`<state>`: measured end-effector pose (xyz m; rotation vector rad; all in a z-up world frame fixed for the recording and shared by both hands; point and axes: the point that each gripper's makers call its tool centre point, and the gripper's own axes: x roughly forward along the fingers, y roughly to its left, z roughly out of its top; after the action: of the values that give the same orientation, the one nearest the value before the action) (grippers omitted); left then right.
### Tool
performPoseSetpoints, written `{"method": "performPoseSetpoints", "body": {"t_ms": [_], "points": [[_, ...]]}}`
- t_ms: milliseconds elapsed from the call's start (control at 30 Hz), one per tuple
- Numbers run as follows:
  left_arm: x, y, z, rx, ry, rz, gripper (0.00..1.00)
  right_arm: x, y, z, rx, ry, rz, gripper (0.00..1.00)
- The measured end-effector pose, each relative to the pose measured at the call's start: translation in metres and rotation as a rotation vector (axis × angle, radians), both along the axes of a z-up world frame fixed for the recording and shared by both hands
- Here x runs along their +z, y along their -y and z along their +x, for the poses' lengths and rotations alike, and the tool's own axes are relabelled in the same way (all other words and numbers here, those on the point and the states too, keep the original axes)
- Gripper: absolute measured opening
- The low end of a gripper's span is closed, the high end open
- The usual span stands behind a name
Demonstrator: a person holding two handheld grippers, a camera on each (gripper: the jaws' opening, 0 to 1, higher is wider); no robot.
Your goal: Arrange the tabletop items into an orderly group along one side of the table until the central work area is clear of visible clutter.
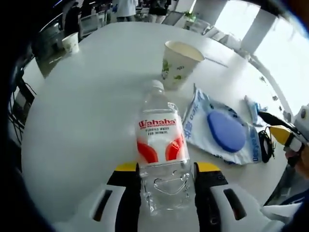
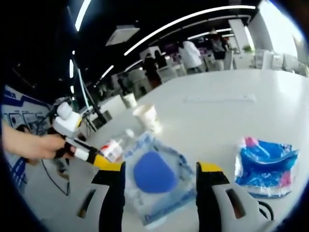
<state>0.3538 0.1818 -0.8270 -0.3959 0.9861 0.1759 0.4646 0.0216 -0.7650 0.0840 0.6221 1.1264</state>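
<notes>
A clear Wahaha water bottle with a red and white label sits between the jaws of my left gripper, which is shut on its lower body. In the right gripper view that bottle sticks out of the left gripper, held by a hand. My right gripper is open just above a clear bag with a blue disc inside. The same bag lies right of the bottle. A paper cup stands behind the bottle and also appears as the cup.
A crumpled blue packet lies to the right of the bag, also seen as a small packet. A black cable lies near the table edge. A second cup stands far left. People stand at the back of the room.
</notes>
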Motion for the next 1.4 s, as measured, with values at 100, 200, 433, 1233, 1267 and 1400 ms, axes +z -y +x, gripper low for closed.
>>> {"method": "performPoseSetpoints", "body": {"t_ms": [100, 200, 433, 1233, 1267, 1400], "points": [[0.000, -0.001, -0.001, 0.006, 0.010, 0.006, 0.36, 0.002, -0.003, -0.001, 0.004, -0.006, 0.006, 0.56], [0.002, -0.003, -0.005, 0.012, 0.016, 0.012, 0.36, 0.005, -0.008, -0.003, 0.008, -0.014, 0.014, 0.56], [0.006, -0.004, -0.013, 0.041, 0.048, -0.008, 0.35, 0.005, -0.032, -0.023, 0.057, -0.113, 0.034, 0.54], [0.068, 0.002, -0.003, 0.016, 0.315, 0.044, 0.36, 0.029, -0.099, -0.053, 0.147, -0.350, 0.155, 0.56], [0.071, 0.006, -0.002, -0.015, 0.329, 0.058, 0.36, 0.031, -0.100, -0.053, 0.145, -0.355, 0.163, 0.56], [0.076, 0.015, -0.001, -0.049, 0.355, 0.066, 0.37, 0.037, -0.104, -0.052, 0.145, -0.353, 0.176, 0.57]]}}
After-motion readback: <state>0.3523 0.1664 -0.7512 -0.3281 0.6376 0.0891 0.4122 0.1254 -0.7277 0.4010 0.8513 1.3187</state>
